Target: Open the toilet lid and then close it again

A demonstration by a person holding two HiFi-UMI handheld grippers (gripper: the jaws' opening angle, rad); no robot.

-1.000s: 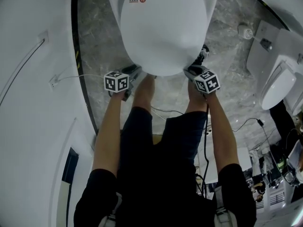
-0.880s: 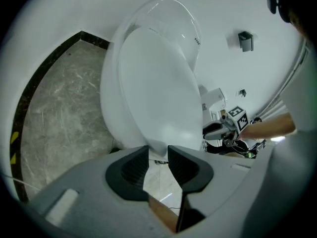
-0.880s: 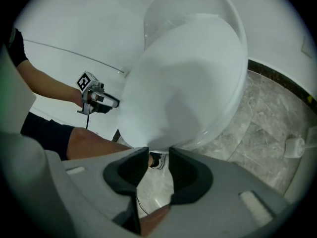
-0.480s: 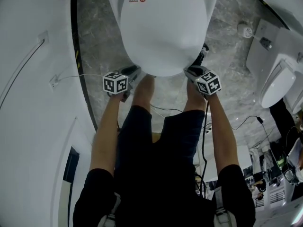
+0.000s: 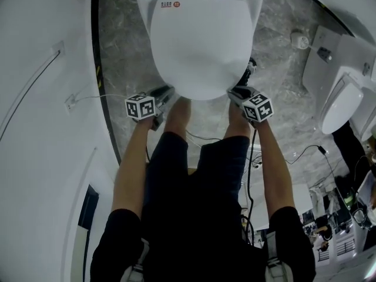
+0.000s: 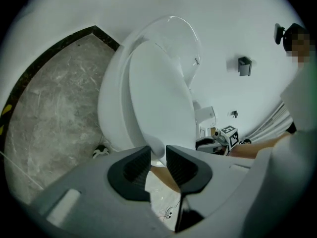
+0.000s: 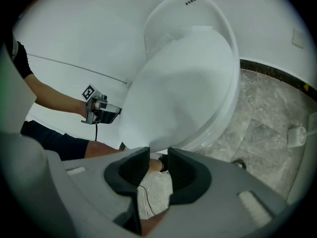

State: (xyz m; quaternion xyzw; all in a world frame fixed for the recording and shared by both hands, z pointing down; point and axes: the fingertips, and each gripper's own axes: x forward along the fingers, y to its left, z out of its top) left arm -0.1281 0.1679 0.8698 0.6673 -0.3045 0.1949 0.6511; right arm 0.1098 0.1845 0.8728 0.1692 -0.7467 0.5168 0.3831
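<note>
The white toilet lid (image 5: pixel 200 46) is tilted up off the bowl (image 6: pixel 111 108), and a gap shows under it in both gripper views. My left gripper (image 5: pixel 166 93) is at the lid's front left edge. In the left gripper view its jaws are closing, with the lid's rim (image 6: pixel 157 143) pinched between the left gripper's (image 6: pixel 158 153) dark pads. My right gripper (image 5: pixel 239 90) is at the front right edge. The lid (image 7: pixel 183 88) comes down into the narrow gap of the right gripper (image 7: pixel 158 156), which grips its rim.
A white wall (image 5: pixel 41 128) runs close along the left. A second toilet (image 5: pixel 341 107) stands at the right. Cables (image 5: pixel 294 154) trail over the marble floor by my legs. A small round white object (image 5: pixel 298 39) lies on the floor to the right of the bowl.
Both grippers have risen a little together. The lid's front edge has come up with them and now sits higher in the head view.
</note>
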